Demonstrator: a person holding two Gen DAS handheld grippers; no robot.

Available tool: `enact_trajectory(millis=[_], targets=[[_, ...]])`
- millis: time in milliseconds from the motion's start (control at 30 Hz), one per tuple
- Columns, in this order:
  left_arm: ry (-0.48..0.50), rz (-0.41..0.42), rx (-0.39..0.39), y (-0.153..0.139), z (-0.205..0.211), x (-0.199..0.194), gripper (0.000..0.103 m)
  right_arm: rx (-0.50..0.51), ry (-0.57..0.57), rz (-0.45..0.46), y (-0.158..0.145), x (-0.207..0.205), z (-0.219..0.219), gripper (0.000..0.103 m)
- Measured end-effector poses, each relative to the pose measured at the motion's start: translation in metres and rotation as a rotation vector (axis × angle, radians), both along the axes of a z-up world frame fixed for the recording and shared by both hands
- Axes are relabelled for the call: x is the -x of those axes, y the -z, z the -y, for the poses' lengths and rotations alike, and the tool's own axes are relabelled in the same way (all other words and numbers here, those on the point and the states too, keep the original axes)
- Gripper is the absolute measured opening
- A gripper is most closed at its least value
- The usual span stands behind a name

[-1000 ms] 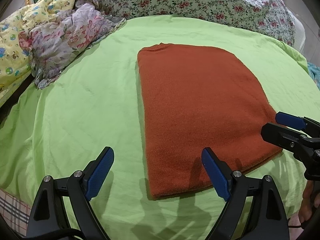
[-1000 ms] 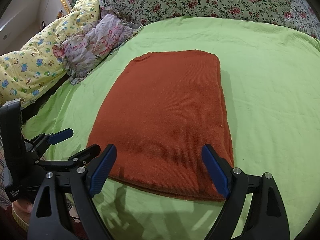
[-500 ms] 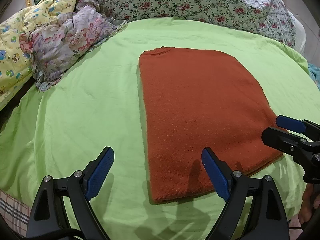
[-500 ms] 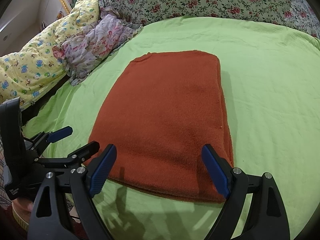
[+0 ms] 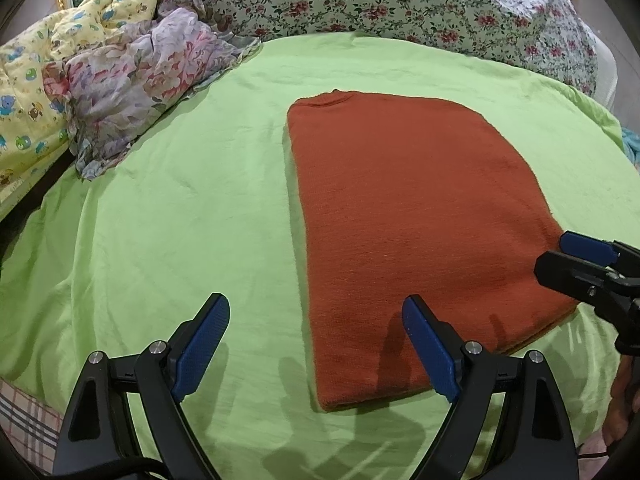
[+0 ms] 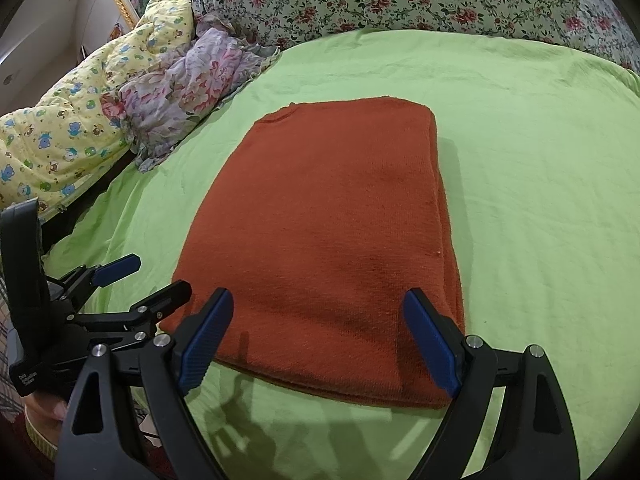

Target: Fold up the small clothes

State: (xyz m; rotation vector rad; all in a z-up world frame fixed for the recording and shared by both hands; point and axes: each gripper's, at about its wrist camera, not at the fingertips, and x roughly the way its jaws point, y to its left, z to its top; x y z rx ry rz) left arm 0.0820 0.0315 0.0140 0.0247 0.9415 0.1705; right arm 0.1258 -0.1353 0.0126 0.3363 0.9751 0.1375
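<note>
Both sets of fingers are spread wide with nothing in them. The left gripper [image 5: 316, 344] hovers over the near left corner of the rust-orange sweater [image 5: 404, 220], one finger above the bare green bedsheet [image 5: 160, 220] and the other above the knit. The right gripper [image 6: 320, 340] straddles the near edge of the sweater more toward its right side, also not touching anything as far as I can tell.

The sweater lies flat in the middle of the bed, already folded into a long rectangle with the collar at the far end and the stacked layers showing along its right edge. A crumpled floral cloth [image 5: 136, 88] and a yellow kids' quilt [image 5: 36, 80] sit well apart at the far left.

My guess is the next step is folding the near hem up toward the collar. To do it clean, I'd come down on both near corners at the same time, pinch through all the layers and not just the top one, then lift evenly so the fold doesn't skew.
</note>
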Motion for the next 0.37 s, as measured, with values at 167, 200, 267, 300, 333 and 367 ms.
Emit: enact_trajectory(millis=[167,200,267,300,333,367], targets=[[-0.012,0.011,0.003,-0.0015,-0.003,0.0011,0.089,-0.001,0.002,0.002,0.0024,-0.0033,0.0025,0.087],[-0.017,0.016,-0.018,-0.0023,-0.0026,0.0013,0.088,-0.002,0.002,0.003,0.0024,-0.0031,0.0027,0.087],[-0.023,0.018,-0.024,-0.0034,-0.0022,0.0017,0.088,-0.003,0.006,0.004,0.0026,-0.0051,0.0027,0.087],[-0.02,0.018,-0.01,-0.004,-0.003,0.0016,0.088,-0.005,0.006,0.005,0.0027,-0.0051,0.0038,0.087],[-0.021,0.018,-0.002,-0.0039,-0.0033,0.0012,0.088,-0.006,0.006,0.007,0.0027,-0.0051,0.0043,0.087],[-0.025,0.015,-0.004,-0.0031,-0.0037,0.0004,0.088,-0.005,0.006,0.01,0.0024,-0.0055,0.0047,0.087]])
